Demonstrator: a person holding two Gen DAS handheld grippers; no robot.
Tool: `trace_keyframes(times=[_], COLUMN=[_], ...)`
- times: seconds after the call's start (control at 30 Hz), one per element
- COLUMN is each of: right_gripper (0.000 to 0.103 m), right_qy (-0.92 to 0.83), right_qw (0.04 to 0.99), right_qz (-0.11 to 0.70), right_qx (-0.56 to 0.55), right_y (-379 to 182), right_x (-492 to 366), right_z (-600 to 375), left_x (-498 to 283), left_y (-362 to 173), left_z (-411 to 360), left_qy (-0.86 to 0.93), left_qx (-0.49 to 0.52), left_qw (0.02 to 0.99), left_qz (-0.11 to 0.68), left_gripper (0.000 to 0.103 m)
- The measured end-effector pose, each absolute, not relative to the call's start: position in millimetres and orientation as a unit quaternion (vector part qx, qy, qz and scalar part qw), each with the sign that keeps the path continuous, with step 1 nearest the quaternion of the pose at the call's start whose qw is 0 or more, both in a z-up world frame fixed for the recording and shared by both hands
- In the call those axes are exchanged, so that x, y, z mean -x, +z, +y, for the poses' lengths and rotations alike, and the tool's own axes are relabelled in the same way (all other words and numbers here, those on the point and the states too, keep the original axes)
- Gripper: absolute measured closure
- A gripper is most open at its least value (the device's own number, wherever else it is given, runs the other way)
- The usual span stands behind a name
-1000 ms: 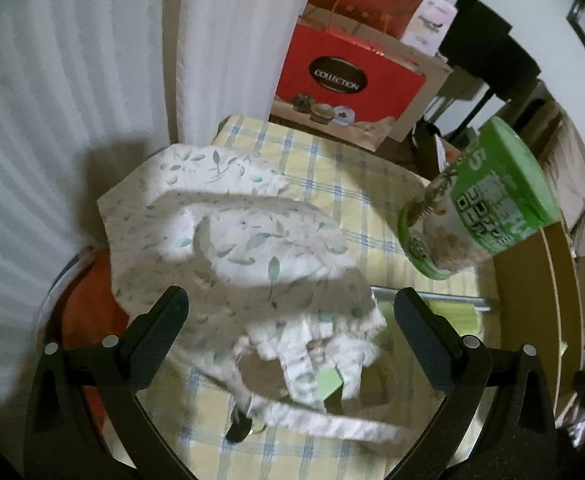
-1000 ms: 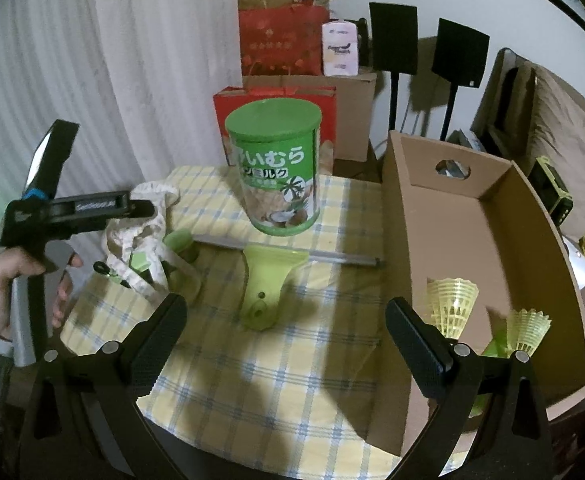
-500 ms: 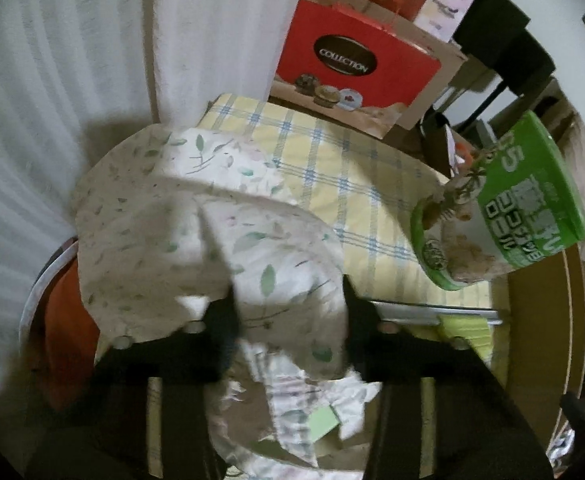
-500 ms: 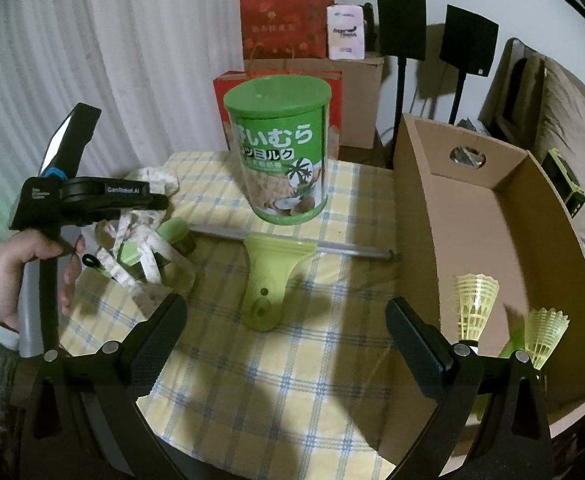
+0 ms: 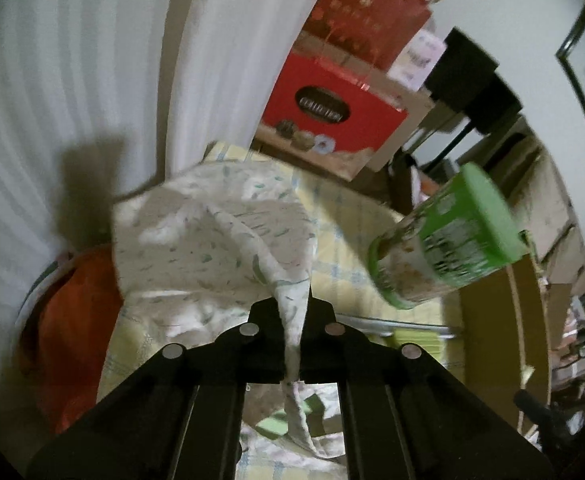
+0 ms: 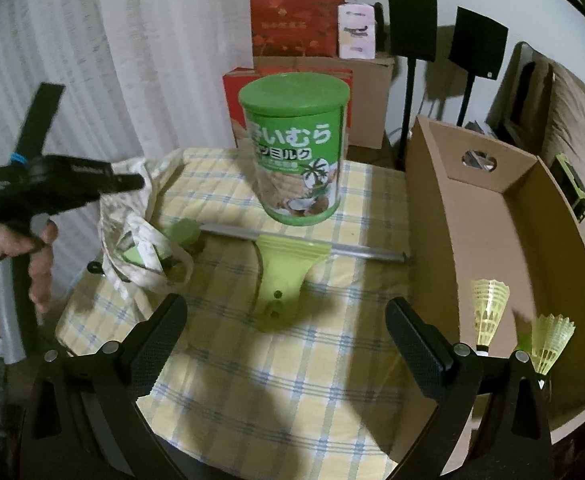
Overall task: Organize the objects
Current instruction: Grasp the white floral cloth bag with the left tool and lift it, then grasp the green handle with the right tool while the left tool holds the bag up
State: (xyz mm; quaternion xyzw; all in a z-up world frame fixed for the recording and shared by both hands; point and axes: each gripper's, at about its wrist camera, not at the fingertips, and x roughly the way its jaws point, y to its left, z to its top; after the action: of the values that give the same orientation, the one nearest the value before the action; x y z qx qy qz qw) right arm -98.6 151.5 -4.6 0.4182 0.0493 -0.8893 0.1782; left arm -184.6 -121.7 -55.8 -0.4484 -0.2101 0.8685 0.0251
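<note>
left tool (image 5: 292, 320): pressed together, pinching a fold of the leaf-print cloth bag (image 5: 220, 240); fabric runs up between the fingers and drapes forward onto the bench (image 6: 252, 360)
cloth bag: far-left corner of the bench, bunched, one part lifted by the tool; green bits visible inside its opening in the right wrist view (image 6: 140, 240)
right tool (image 6: 286, 330): spread wide, nothing between the fingers, above the near edge of the bench
green scraper (image 6: 284, 280): flat on the checked cloth, straight ahead of the right tool, metal rod across its top
green tin (image 6: 294, 148): upright behind the scraper, lid on, apart from the bag
cardboard box (image 6: 472, 216): right of the bench, open top
shuttlecocks: two yellow ones (image 6: 488, 308) (image 6: 550, 340) in the box's near end
</note>
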Motion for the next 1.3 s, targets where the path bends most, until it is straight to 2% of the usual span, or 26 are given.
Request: trace_keyframes(times=[0.17,0.37,0.43,0.57,0.7,0.93,1.3], right_gripper=[0.006,0.017,0.025,0.029,0.036,0.041,0.044], right_qy=[-0.881,-0.867,-0.862,-0.855,-0.853,-0.835,-0.81], right_qw=[0.192,0.213,0.218,0.227,0.222,0.237,0.249], right_qz=[0.031,0.012,0.006,-0.003,-0.01,-0.03,-0.069], right_qx=[-0.43,-0.451,-0.458,-0.466,-0.472,-0.496,-0.526], right_y=[-7,-14,-16,-19,-20,-28,-51], right_x=[102,106,107,110,115,127,141], right_z=[147,137,133,124,115,92,60], left_x=[171,149,141,125,116,102,86], left_y=[-18,20,28,40,47,48,25], left_z=[-130,-140,-144,-152,-158,-173,-191], left_qy=[0.887,0.908,0.912,0.918,0.92,0.923,0.917], left_qx=[0.413,0.374,0.365,0.352,0.347,0.345,0.36], left_qw=[0.039,0.046,0.048,0.047,0.045,0.031,0.019], left_qz=[-0.203,-0.183,-0.181,-0.177,-0.174,-0.169,-0.17], left_gripper=[0.099,0.099,0.1,0.099,0.1,0.099,0.099])
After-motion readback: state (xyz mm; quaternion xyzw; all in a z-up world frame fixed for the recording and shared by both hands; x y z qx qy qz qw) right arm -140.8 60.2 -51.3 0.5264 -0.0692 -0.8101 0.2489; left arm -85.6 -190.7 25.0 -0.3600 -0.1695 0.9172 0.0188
